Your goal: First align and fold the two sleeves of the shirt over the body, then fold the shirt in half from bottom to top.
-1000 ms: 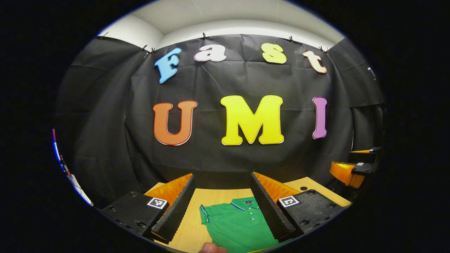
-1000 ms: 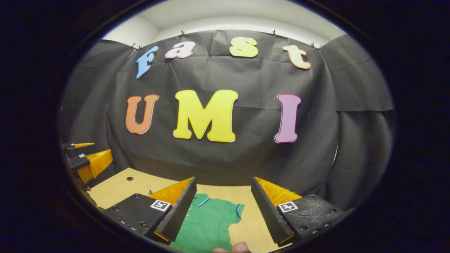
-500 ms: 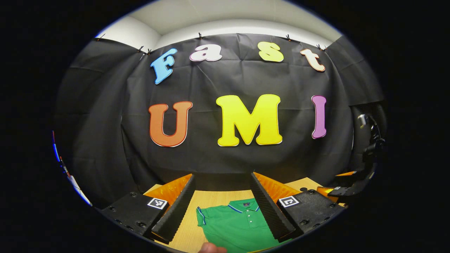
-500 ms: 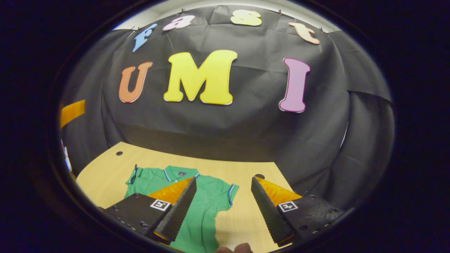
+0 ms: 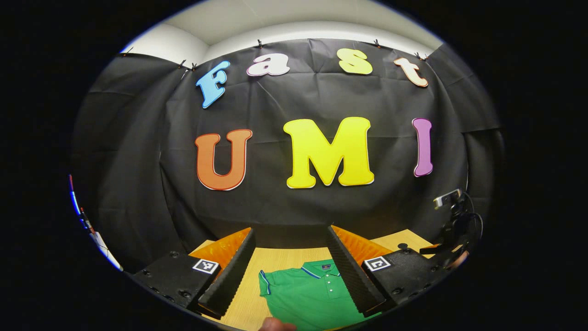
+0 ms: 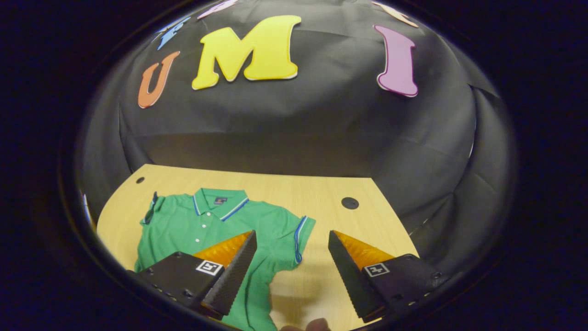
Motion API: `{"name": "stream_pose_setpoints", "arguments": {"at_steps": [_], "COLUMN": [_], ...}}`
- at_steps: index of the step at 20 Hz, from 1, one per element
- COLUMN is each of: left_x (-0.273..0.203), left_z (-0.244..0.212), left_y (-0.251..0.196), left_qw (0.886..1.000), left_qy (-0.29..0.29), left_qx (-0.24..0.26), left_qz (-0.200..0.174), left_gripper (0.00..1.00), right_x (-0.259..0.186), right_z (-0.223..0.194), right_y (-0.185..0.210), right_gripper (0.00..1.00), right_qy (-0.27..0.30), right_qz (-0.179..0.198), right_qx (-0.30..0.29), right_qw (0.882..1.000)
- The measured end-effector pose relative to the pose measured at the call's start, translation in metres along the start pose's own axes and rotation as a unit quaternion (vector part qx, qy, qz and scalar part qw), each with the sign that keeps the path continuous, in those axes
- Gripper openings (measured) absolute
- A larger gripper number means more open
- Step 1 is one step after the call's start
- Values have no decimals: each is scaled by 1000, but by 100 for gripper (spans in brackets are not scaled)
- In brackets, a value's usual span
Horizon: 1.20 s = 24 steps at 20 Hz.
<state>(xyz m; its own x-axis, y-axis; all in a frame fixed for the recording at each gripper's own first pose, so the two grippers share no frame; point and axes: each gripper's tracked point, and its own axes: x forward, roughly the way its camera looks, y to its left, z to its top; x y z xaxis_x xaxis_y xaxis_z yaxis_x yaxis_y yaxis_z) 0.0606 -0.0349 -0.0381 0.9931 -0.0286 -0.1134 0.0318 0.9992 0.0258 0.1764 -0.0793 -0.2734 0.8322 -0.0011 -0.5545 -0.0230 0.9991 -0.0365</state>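
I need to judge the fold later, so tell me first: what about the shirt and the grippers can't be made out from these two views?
- Shirt hem: cut off at the bottom edge in both views.
- Its right side in the left gripper view: behind the left gripper's finger.
- Part of its front in the right gripper view: behind the right gripper's finger.
- The dark rig at the left gripper view's edge: too small to identify.

One green polo shirt [image 6: 216, 230] lies on one wooden tabletop [image 6: 321, 193], in the lower left of the right gripper view. It has two short sleeves, one collar and three white buttons down the placket. The tabletop has two round holes, one at its far left corner and one right of centre. Two tongs are counted: the right tongs [image 6: 290, 271] and the left tongs [image 5: 290, 269], each with two fingers spread apart.
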Motion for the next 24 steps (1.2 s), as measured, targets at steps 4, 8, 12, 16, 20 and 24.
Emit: {"name": "stream_pose_setpoints", "arguments": {"at_steps": [4, 8, 12, 16, 20, 24], "left_x": [4, 5, 8, 10, 10, 9], "left_z": [-2, -11, -14, -14, -16, -13], "left_y": [0, 1, -1, -6, -14, -20], "left_qw": [1000, 1000, 999, 999, 999, 999], "left_qy": [7, 24, 30, 31, 34, 31], "left_qx": [6, 0, -2, 1, 2, 7], "left_qz": [11, 20, 24, 22, 14, 10], "left_gripper": [99, 99, 99, 99, 99, 99], "right_x": [48, 84, 102, 110, 113, 113], "right_z": [-30, -51, -65, -80, -77, -78], "right_y": [-5, -16, -17, -8, -2, -8], "right_gripper": [98, 96, 96, 75, 20, 3], "right_qy": [41, 66, 89, 120, 130, 133], "right_qz": [8, 3, 5, 28, 46, 46], "right_qx": [-11, -3, 5, 22, 46, 76], "right_qw": [999, 998, 996, 992, 989, 987]}}
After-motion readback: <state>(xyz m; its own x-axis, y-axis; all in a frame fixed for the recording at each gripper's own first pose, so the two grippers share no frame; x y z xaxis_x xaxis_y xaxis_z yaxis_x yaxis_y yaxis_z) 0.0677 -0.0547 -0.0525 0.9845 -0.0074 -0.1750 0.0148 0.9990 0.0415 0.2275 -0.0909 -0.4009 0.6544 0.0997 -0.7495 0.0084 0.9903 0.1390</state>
